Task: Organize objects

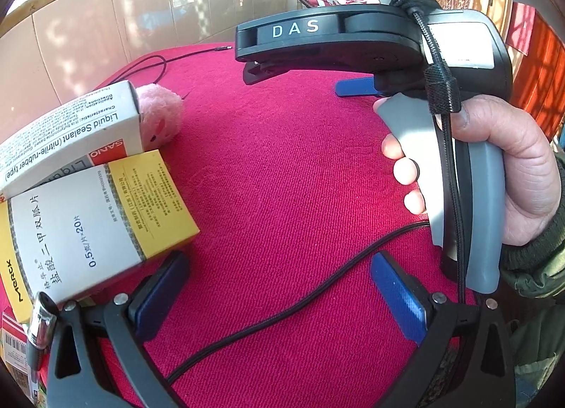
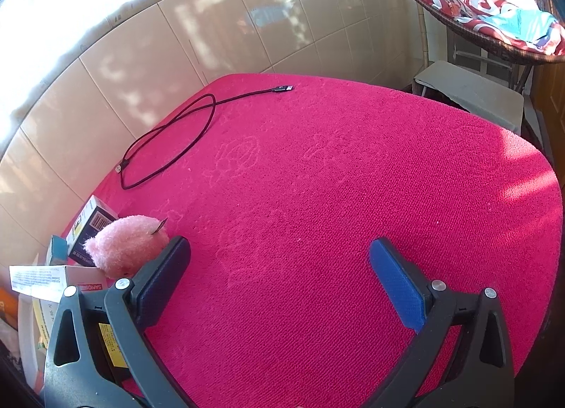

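Both tools, left tool [image 1: 279, 297] and right tool [image 2: 279, 288], released and empty. Boxes [image 1: 95, 217] and pink plush [image 2: 127, 249] heaped lower left; cable [image 2: 169, 139] loose on surface [image 2: 317, 196]. Sorting barely begun.

Red cloth [image 2: 335, 196] lies open; boxes [image 1: 99, 217] and plush [image 2: 123, 249] crowd the left.

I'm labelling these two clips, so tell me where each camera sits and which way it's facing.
Left wrist: on the left tongs, open, angled down at the red cloth, the boxes and the right tongs with the hand holding them.
Right wrist: on the right tongs, open, angled down across the cloth toward the black cable and tiled wall.
Shared: pink plush toy, cloth, sealant box.
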### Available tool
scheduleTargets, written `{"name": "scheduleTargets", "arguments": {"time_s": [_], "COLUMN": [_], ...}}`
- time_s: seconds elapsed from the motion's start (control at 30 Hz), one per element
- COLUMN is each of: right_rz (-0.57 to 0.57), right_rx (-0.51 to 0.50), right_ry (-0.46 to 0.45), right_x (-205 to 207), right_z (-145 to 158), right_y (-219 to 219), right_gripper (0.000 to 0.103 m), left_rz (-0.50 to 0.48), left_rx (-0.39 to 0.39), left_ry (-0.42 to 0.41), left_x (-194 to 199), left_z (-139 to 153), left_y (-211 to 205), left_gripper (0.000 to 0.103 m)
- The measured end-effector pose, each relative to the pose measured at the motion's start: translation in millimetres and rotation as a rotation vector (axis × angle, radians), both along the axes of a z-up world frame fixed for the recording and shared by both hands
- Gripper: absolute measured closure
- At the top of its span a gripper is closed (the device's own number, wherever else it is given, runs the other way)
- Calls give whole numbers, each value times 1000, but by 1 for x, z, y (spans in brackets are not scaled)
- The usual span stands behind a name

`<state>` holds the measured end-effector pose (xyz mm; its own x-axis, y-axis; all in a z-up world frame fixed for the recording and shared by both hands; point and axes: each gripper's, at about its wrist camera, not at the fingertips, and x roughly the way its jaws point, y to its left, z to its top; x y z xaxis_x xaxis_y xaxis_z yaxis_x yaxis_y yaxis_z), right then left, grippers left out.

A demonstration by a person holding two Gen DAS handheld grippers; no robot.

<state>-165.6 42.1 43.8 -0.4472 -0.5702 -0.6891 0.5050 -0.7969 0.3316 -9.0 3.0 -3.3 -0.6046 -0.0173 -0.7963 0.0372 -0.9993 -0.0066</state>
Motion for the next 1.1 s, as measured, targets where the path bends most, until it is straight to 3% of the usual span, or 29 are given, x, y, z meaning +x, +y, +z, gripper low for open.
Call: {"name": "scheduleTargets", "arguments": {"time_s": [0.13, 0.23, 0.33, 0.5, 0.53, 0.67, 0.77, 0.9, 0.97, 1.1], "right_rz": [4, -3, -14, 80, 103, 199, 275, 371, 410, 466], "right_rx": [-6, -31, -103, -221, -236, -299, -313, -284, -249, -179], "right_ry": [-15, 7, 48, 209, 233, 273, 280, 247, 206, 118], "right_x": [2, 5, 8, 34, 40, 60, 71, 83, 85, 86], "right_z": [6, 18, 39, 80, 86, 102, 108, 102, 92, 69], "right_y": [7, 17, 30, 38, 36, 30, 22, 9, 1, -12], "right_gripper": [0, 0, 0, 0, 0, 0, 0, 0, 0, 0], "left_rz": [-17, -13, 31, 234, 296, 484, 562, 641, 605, 535], "left_rx": [-26, 31, 75, 176, 188, 166, 103, 5, 24, 72], "left_ry": [16, 109, 256, 542, 590, 716, 704, 500, 403, 289], "left_x": [0, 14, 42, 127, 136, 203, 237, 237, 217, 192], "left_z": [6, 30, 78, 145, 157, 177, 180, 150, 120, 74], "left_y": [9, 17, 12, -31, -56, -95, -105, -100, -97, -91], "left_gripper": [0, 0, 0, 0, 0, 0, 0, 0, 0, 0]}}
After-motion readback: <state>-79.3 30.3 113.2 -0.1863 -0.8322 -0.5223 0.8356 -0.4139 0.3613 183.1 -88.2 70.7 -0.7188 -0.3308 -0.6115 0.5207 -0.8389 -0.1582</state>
